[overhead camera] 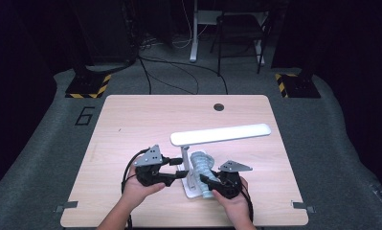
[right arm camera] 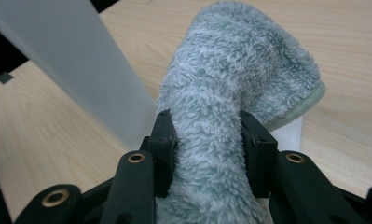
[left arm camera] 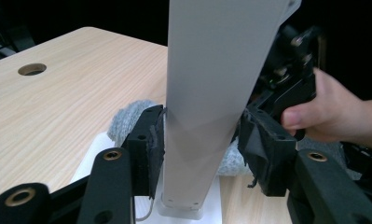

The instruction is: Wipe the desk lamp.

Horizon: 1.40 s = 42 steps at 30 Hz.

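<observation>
Pale wood makes up the table (overhead camera: 131,120), which carries a round cable hole (overhead camera: 219,107) near its far edge. At the near middle, a person's left hand (overhead camera: 140,189) holds the left gripper (overhead camera: 178,167), pointed rightward at the white desk lamp (overhead camera: 220,134). In the left gripper view its jaws stand on either side of the lamp's upright post (left arm camera: 207,107): the left pad (left arm camera: 148,140) sits against the post, while the right pad (left arm camera: 263,149) is at the post's other edge with torn padding; whether it presses firmly cannot be told, but the post is between them and seems clasped. The post rises from a flat white base (overhead camera: 194,189) on the table, and the long lamp head (overhead camera: 222,134) stretches to the right above it.

Just right of the post lies a grey-blue fluffy cloth (overhead camera: 202,167), bunched over the base and touching the post. The right gripper (overhead camera: 208,183), held by the person's right hand (overhead camera: 234,201), points left and far into it. In the right gripper view its two jaws are pinched narrowly on a thick fold of the cloth (right arm camera: 211,140), the pile bulging out above and below the pads, with the cloth's hemmed edge (right arm camera: 305,105) drooping to the right over the base and the post's pale side (right arm camera: 81,70) at the left.
</observation>
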Motion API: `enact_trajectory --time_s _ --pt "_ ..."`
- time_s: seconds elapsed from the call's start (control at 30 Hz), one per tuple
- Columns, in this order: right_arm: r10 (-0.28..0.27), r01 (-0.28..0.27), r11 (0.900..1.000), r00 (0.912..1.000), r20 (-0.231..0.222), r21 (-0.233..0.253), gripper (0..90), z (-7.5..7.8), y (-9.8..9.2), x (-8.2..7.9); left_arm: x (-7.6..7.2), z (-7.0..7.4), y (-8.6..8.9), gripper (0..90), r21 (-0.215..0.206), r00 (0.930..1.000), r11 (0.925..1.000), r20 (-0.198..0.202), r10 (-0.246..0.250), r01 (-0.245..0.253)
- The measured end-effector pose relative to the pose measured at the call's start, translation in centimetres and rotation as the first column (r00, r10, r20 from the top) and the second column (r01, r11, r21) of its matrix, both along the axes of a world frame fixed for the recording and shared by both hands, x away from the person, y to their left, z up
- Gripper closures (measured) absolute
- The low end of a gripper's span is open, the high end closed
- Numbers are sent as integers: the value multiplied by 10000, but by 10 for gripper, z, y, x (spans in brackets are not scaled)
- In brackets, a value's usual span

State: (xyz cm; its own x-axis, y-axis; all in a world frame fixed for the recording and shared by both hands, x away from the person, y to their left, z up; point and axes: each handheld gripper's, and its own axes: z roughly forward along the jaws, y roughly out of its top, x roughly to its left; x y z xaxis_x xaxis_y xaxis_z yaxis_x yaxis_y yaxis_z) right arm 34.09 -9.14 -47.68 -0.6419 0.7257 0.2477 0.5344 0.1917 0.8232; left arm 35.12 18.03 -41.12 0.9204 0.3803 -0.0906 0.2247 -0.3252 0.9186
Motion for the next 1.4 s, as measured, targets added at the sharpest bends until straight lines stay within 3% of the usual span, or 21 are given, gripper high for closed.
enact_trajectory --time_s 0.13,0.33,0.43,0.53,0.73,0.87,1.13,1.27,1.3,1.4 --pt "420 -420 9991 9991 -41 -40 629 5 8 -3 -1 0 0 526 -56 10000 10000 10 46 -46" --pt "583 -596 9976 9975 -387 -340 629 -11 14 4 -3 -3 -5 522 37 9978 9990 494 451 -453" --pt "437 -466 9977 9973 -585 -493 629 -20 16 8 1 -4 -5 524 -110 9972 9981 437 610 -606" --pt "363 -419 9942 9977 -574 -988 626 -28 15 12 3 -6 -4 524 -232 9976 9979 304 618 -611" --pt "290 -349 9942 9978 -591 -1015 628 -29 16 11 3 -6 0 524 -280 9979 9979 237 598 -591" --pt "513 -552 9959 9972 -546 -716 630 -21 16 7 2 -4 5 588 -281 9995 9991 -6 329 -329" --pt "845 -853 9958 9961 241 341 630 9 13 -2 2 -4 6 616 -317 9996 9991 -60 292 -294" --pt "992 -993 9947 9950 61 268 631 3 14 3 2 -4 6 603 -252 9994 9991 -75 334 -336" --pt "995 -994 9950 9948 -228 50 632 -5 16 6 2 -5 6 604 -298 9990 9985 -15 451 -451" --pt "989 -1018 9921 9942 -420 -739 633 -18 21 8 3 -5 8 607 -302 9991 9987 -71 420 -422"
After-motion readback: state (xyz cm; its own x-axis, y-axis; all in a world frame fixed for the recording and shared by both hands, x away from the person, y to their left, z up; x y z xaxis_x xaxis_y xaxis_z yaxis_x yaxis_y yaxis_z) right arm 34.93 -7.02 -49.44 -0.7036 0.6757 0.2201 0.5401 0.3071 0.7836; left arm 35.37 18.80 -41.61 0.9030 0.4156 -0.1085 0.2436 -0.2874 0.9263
